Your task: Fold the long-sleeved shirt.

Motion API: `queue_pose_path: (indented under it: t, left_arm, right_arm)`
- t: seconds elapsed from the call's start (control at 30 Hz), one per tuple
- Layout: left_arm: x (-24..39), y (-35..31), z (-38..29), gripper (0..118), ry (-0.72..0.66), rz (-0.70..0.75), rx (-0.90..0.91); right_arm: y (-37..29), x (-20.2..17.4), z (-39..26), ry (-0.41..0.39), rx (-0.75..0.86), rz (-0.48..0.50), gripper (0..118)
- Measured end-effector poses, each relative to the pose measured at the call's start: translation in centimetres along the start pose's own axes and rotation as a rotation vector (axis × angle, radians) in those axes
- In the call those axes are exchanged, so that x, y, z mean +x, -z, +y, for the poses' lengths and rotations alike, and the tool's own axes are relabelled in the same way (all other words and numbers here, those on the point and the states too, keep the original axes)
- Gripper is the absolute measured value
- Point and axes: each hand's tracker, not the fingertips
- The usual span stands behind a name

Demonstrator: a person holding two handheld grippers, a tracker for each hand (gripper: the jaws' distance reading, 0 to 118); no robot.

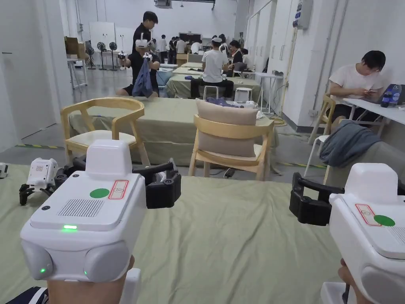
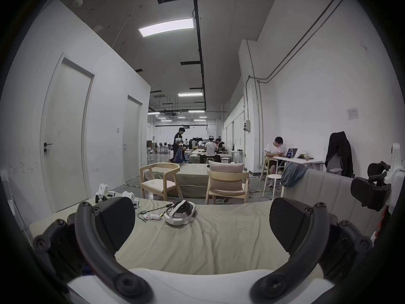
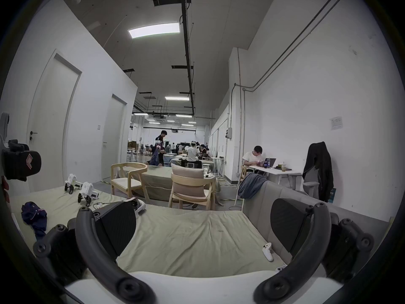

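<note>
A crumpled dark navy shirt (image 3: 35, 217) lies at the left side of the green-sheeted table (image 1: 237, 237). A dark striped bit of cloth (image 1: 25, 296) shows at the bottom left corner under my left hand. My left gripper (image 1: 118, 174) is held above the table, open, with nothing between its jaws (image 2: 201, 227). My right gripper (image 1: 356, 190) hovers level with it to the right, also open and empty (image 3: 203, 225). Both point away from me across the table. Each gripper appears at the edge of the other's view: the right one (image 2: 370, 190), the left one (image 3: 19, 164).
A white headset (image 2: 180, 213) with a cable and two spare white grippers (image 2: 105, 193) lie at the table's far left. A white controller (image 3: 267, 251) rests near the right edge by a grey padded backrest (image 3: 285, 199). Wooden chairs (image 1: 231, 138) stand beyond; people work farther back.
</note>
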Motion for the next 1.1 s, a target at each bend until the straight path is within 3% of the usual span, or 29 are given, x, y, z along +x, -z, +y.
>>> queue_pose_path:
  t: [1.1]
  left_arm:
    - [-0.27,-0.27,0.05,111,-0.012,0.001,0.013]
  right_arm:
    - [-0.23,0.13,0.00,-0.008,0.016,-0.019,118]
